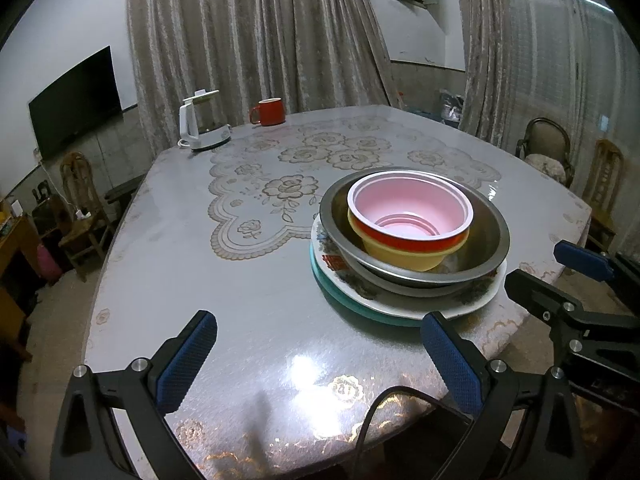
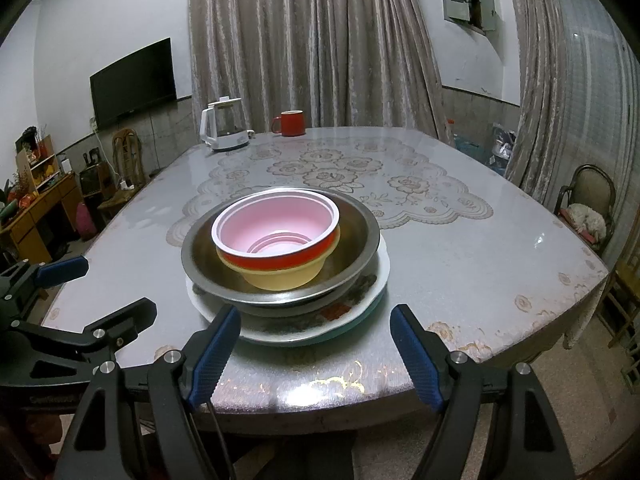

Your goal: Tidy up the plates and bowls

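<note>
Two grippers hover level over the table's (image 2: pixel 460 248) near edge, side by side, both aimed at the far wall. The left gripper (image 1: pixel 320 356) has its jaws spread wide, holding nothing; the right gripper (image 2: pixel 316 344) likewise, just short of the stack. There a red bowl (image 2: pixel 280 258) nests in a yellow bowl (image 2: pixel 280 278), inside a steel bowl (image 2: pixel 360 240), on a floral plate (image 2: pixel 288 328) over a teal plate (image 1: pixel 348 304).

Left hand-held gripper (image 1: pixel 320 354) spread wide, holding nothing, over worktop (image 1: pixel 256 280). Red bowl (image 1: pixel 412 220) nested in yellow bowl (image 1: pixel 404 258), in steel bowl (image 1: pixel 486 236), on plates (image 1: pixel 352 280).
</note>
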The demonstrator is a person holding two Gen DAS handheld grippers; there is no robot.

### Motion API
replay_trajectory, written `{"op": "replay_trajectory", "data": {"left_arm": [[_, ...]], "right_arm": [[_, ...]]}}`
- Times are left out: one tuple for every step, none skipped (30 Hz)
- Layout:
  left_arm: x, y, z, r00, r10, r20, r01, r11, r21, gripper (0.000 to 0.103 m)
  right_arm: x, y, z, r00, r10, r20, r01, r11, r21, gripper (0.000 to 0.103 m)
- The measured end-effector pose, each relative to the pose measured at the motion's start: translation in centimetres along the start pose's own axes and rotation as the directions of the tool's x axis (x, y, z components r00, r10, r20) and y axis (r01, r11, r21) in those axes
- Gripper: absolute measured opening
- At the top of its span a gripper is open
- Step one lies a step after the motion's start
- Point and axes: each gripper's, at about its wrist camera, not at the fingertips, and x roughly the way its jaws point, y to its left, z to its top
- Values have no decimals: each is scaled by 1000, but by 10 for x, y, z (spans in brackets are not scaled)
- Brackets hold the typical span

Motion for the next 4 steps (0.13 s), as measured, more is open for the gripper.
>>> {"op": "replay_trajectory", "data": {"left_arm": [[2, 1, 1, 1000, 1, -1, -1, 1000, -2, 103], [3, 0, 2, 1000, 6, -4, -6, 1000, -3, 103], [4, 0, 2, 1000, 9, -7, -9, 1000, -3, 103], [7, 1, 3, 1000, 15, -13, -15, 1000, -3, 103]], "right_arm": [[0, -1, 1, 1000, 1, 0, -1, 1000, 2, 78], [2, -2, 2, 1000, 3, 0, -3, 1000, 4, 78], [3, -3, 4, 1000, 5, -1, -5, 1000, 8, 78], [3, -5, 6, 1000, 6, 2, -6, 1000, 17, 78]]}}
